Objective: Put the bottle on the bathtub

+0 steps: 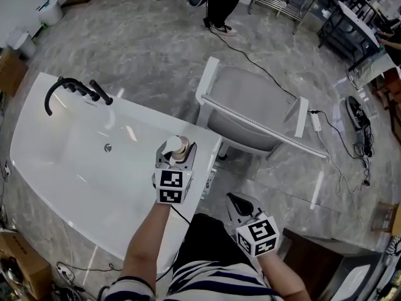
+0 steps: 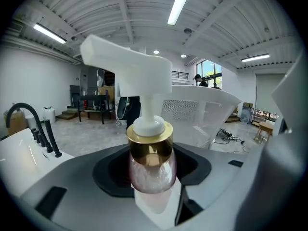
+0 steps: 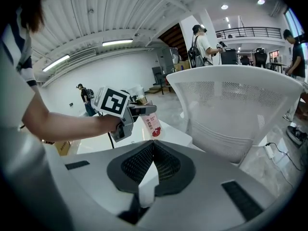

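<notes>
A pump bottle [image 1: 178, 146] with a white pump head, gold collar and pink translucent body [image 2: 151, 162] is held upright by my left gripper [image 1: 176, 160], which is shut on it. It hovers over the right end rim of the white bathtub [image 1: 75, 162]. In the right gripper view the bottle [image 3: 152, 124] hangs from the left gripper [image 3: 129, 113] just above the tub rim [image 3: 175, 133]; I cannot tell whether it touches. My right gripper [image 1: 240, 205] is shut with nothing in it, low beside the person's body, right of the tub.
A black faucet [image 1: 69, 89] stands on the tub's far rim. A white mesh chair [image 1: 250, 115] is right of the tub. Cables [image 1: 338, 137] trail over the marble floor. A person [image 1: 222, 5] stands at the far side. Cardboard boxes [image 1: 22, 271] sit at the lower left.
</notes>
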A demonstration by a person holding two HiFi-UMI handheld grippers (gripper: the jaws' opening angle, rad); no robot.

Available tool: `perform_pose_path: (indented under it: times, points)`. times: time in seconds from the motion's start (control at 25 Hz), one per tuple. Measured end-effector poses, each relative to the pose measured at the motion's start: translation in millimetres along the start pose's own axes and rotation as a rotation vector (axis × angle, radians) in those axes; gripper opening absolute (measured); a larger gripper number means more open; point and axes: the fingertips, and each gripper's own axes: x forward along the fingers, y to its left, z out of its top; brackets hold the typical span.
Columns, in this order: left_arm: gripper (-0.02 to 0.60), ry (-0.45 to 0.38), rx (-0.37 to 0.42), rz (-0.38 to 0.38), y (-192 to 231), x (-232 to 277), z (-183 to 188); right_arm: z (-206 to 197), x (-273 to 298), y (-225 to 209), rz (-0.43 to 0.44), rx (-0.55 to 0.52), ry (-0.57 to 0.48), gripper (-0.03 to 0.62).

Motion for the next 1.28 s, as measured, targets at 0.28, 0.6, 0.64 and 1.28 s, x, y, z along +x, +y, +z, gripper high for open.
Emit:
perform_pose_path:
  times: [0.28, 0.6, 0.64, 1.28]
  points:
    - [0.229, -0.012, 0.007, 0.048, 27.8, 26.7, -0.1, -8.3, 4.0, -1.9, -0.005, 0.014, 0.029, 0.026]
    - [0.230, -0.016, 0.008, 0.080, 54.6, 52.5, -2.8, -17.7, 8.2, 2.4, -0.007, 0.029, 0.056, 0.026]
    - [0.230, -0.019, 0.006, 0.087, 58.7, 55.3, -3.6, -18.8, 9.5, 2.3, -0.007, 0.029, 0.057, 0.026]
    - [0.230, -0.023, 0.001, 0.157, 105.5, 79.6, 2.1, -25.1, 34.2, 15.5, 0.045, 0.012, 0.091, 0.026]
